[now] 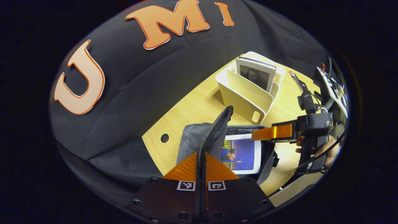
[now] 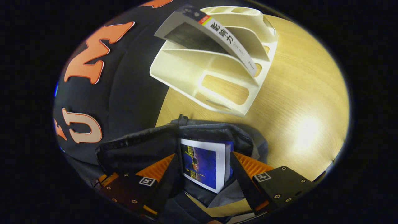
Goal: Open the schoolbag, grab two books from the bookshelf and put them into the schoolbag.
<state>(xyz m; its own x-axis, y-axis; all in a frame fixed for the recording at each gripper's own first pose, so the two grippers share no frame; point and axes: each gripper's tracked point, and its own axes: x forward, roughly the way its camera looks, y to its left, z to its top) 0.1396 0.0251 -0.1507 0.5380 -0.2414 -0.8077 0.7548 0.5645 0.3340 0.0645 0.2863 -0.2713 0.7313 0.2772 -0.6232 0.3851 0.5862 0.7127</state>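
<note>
The grey and black schoolbag (image 1: 191, 137) lies open on the wooden table, with a blue-covered book (image 1: 242, 154) inside it. My left gripper (image 1: 200, 154) is shut on the bag's black flap edge (image 1: 222, 121) and holds it up. In the right gripper view, my right gripper (image 2: 203, 155) is open, its fingers spread on either side of the blue book (image 2: 205, 165) over the schoolbag (image 2: 140, 149) mouth. The right gripper (image 1: 258, 134) also reaches in from the right in the left gripper view. A cream bookshelf (image 1: 245, 96) behind the bag holds a portrait-covered book (image 1: 256, 74), seen leaning as a white-spined book (image 2: 217, 34) in the bookshelf (image 2: 192, 71).
The light wood table (image 2: 295, 93) has bare room to the right of the bag and shelf. A round cable hole (image 1: 164, 137) sits near the table's left edge. A hand (image 1: 326, 152) holds the right gripper. The black cloth wall closes the back and left.
</note>
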